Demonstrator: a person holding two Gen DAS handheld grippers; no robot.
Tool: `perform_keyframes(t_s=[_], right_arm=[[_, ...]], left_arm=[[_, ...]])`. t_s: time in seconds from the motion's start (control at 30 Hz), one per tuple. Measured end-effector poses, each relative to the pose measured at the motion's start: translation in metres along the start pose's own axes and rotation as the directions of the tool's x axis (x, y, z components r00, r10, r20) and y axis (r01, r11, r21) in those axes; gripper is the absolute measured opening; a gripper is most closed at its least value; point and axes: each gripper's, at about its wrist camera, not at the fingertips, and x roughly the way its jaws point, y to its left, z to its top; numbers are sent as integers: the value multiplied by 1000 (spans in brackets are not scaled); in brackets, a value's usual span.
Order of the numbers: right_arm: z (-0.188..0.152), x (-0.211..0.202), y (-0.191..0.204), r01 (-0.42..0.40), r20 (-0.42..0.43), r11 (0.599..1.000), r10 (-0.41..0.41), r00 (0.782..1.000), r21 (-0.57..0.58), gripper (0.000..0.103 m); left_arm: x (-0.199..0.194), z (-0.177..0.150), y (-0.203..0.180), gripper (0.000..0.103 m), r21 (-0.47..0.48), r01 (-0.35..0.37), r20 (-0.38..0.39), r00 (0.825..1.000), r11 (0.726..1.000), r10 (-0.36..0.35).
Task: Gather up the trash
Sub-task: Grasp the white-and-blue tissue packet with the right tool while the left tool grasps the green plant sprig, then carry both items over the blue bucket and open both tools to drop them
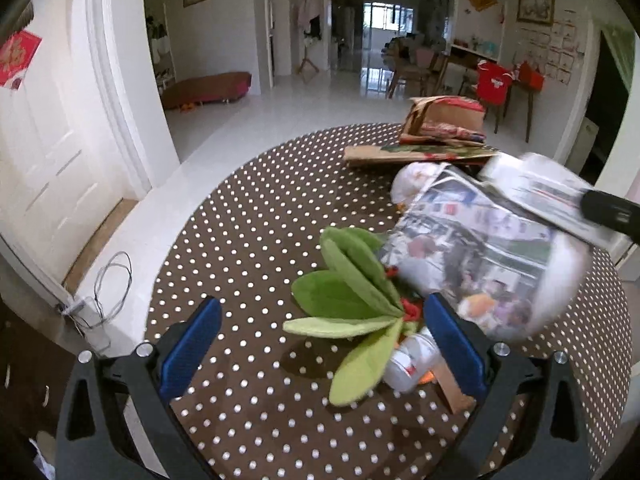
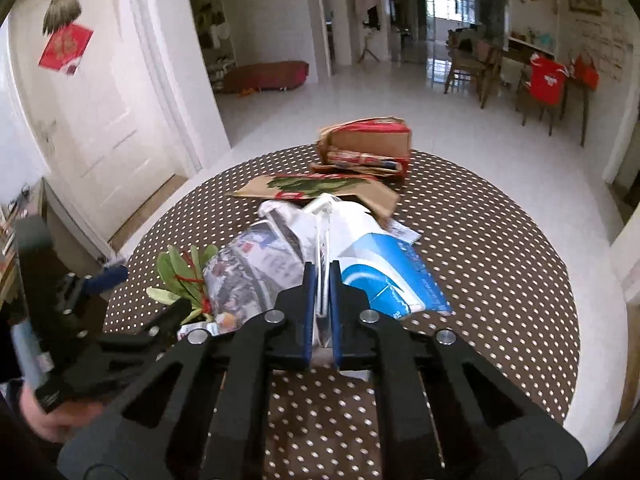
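Observation:
A clear plastic bag (image 2: 340, 224) stuffed with newspaper (image 2: 256, 276) and a blue and white carton (image 2: 396, 276) lies on the brown polka-dot round table (image 2: 500, 280). My right gripper (image 2: 321, 276) is shut on the bag's edge. Green leaves (image 1: 344, 292) with a red tie lie beside the bag, with a small white bottle (image 1: 412, 360) by them. My left gripper (image 1: 320, 320) is open, its fingers either side of the leaves and bottle. The newspaper bag (image 1: 480, 248) shows blurred at the right of the left wrist view.
Flattened brown cardboard boxes (image 2: 360, 152) are stacked at the table's far side; they also show in the left wrist view (image 1: 440, 128). Beyond are a white tiled floor, a white door (image 2: 100, 120) to the left, and chairs (image 2: 544, 84) to the right.

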Motion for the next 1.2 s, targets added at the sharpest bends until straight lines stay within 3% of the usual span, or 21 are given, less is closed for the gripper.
perform_keyframes(t_s=[0.03,0.17,0.23,0.5,0.7,0.93,1.03,1.2], right_arm=[[0,-5,-2,-5,6,1000,5,1000,12,7],[-1,-16,-17,-6,35,999,4,999,47,7],[-2,-23,-25,-2,51,998,-1,999,64,7],[-11,-54,-72,15,113,987,-34,993,163,7],[-24,-75,-110,18,150,970,-55,987,241,7],[-48,-106,-162,46,184,941,-113,976,336,7],[-60,-122,-189,70,192,922,-153,969,380,7],[-86,-145,-242,119,182,874,-229,956,472,7]], left_arm=[[5,1,-1,97,-2,11,-3,1000,1000,-11],[18,3,-2,29,-10,140,-49,989,990,-140],[14,6,-5,6,9,150,-43,988,989,-149],[-33,21,-3,3,19,123,61,990,992,-124],[-85,45,-21,3,68,139,179,972,988,-149],[-125,70,-95,4,195,257,254,919,947,-302],[-126,77,-134,4,247,320,240,894,915,-378],[-112,79,-215,4,323,438,158,849,839,-504]])
